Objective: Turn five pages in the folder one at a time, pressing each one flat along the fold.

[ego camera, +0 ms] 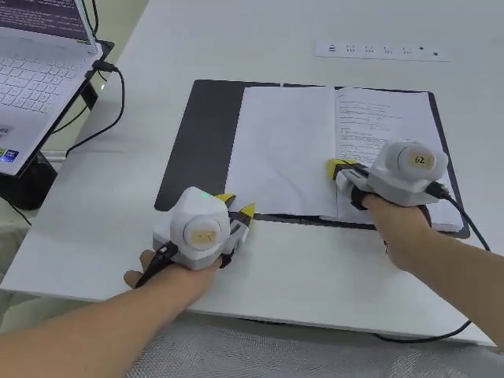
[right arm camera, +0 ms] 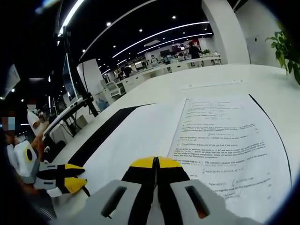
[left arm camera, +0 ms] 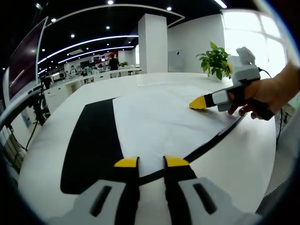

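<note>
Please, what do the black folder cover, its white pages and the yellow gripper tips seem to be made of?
The black folder cover looks like matte plastic or coated board: dull, even, no shine. The white pages look like thin paper: faint creases, printed text. The yellow tips of the left gripper look like smooth moulded plastic, possibly rubber.

Not much to read here tbh. The round sticker point(ego camera: 423, 160) on the back of the right gripper point(ego camera: 340, 168) looks like "62". The left gripper point(ego camera: 236, 206) has a pale sticker point(ego camera: 206, 235) too, but its marks are too faint. The printed page point(right arm camera: 225, 140) has loads of text lines, all too small and blurry to make out. Same with the laptop point(ego camera: 31, 79) screen.
</note>
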`<move>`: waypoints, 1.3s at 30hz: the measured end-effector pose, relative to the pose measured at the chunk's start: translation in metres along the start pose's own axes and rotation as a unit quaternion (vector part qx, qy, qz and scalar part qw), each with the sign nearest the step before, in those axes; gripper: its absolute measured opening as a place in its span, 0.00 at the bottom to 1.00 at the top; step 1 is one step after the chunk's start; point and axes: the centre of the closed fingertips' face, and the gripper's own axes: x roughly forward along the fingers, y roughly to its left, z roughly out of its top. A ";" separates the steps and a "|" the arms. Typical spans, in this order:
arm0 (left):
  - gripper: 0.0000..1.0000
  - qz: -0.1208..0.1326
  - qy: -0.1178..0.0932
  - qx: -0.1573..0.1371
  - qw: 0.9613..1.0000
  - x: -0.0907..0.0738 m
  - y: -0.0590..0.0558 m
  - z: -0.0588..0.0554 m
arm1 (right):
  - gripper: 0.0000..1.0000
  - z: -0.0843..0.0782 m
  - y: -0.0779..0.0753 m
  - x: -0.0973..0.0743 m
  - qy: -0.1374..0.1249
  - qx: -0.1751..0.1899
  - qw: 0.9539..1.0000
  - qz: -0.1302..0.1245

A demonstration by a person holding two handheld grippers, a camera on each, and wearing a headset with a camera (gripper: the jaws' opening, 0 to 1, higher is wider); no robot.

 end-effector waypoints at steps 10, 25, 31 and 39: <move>0.18 0.000 -0.001 0.003 1.000 -0.001 0.000 0.000 | 0.00 -0.017 0.011 -0.019 0.013 -0.002 1.000 0.010; 0.18 0.002 -0.005 0.001 1.000 -0.001 0.000 0.002 | 0.00 -0.037 0.014 -0.038 0.031 -0.004 0.999 0.016; 0.18 0.002 -0.006 0.000 1.000 -0.002 0.000 0.002 | 0.00 -0.045 0.016 -0.046 0.040 0.004 0.999 0.014; 0.17 0.002 -0.002 -0.001 1.000 -0.002 -0.001 0.002 | 0.00 -0.055 0.021 -0.060 0.070 0.031 0.997 0.018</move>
